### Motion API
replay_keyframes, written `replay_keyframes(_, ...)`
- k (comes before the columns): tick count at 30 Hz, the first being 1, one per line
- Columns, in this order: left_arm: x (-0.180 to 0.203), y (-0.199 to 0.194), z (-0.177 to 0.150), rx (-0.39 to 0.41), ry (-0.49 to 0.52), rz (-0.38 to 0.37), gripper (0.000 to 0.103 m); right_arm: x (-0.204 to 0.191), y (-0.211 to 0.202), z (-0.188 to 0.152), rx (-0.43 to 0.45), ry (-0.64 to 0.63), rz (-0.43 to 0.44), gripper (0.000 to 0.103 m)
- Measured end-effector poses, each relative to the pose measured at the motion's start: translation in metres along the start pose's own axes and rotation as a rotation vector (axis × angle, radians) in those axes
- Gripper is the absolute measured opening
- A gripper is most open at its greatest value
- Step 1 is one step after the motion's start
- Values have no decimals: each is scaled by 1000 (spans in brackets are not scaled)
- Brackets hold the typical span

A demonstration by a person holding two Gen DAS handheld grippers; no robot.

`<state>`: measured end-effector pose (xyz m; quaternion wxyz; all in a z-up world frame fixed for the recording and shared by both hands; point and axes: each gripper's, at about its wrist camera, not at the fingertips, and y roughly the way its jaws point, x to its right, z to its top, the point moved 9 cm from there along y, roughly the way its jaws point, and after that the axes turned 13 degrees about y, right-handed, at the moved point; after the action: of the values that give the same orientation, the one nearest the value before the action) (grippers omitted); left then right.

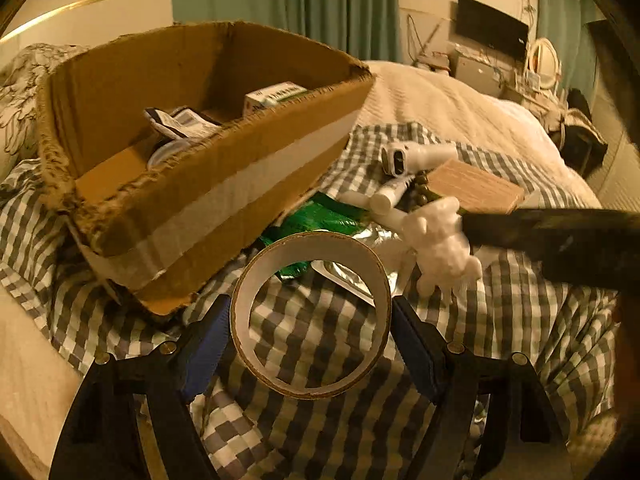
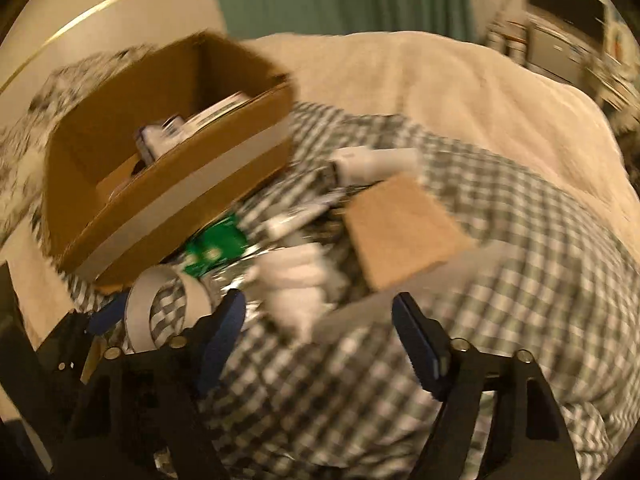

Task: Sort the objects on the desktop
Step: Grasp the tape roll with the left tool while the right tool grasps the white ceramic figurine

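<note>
The open brown cardboard box sits on the checked bedcover, up and to the left of my left tongs, which grip the brown-edged cardboard tape ring upright; my right tongs gape empty, nearer the white plastic figurine
</note>
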<state>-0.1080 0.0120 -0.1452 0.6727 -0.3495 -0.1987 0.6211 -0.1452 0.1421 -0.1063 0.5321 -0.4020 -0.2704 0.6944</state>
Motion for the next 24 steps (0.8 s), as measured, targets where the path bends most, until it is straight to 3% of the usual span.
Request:
replay_keyframes(4, -4, -3, 2, 22, -3, 24, 80, -8, 34, -1, -23, -54, -28, 62)
replay_keyframes(7, -8, 2, 1, 8, -20, 17, 80, -6, 50, -7, -76, -47, -7, 38)
replay_keyframes(14, -9, -10, 7, 43, -22, 16, 80, -3, 3, -6, -12, -26, -9, 38)
replay_keyframes(18, -8, -51, 24, 136, -21, -18, 80, -2, -44, -4, 42, 25, 10, 37)
replay_keyframes(24, -28, -115, 63, 265, -19, -15, 80, -20, -100, 2, 114, 3, -5, 37)
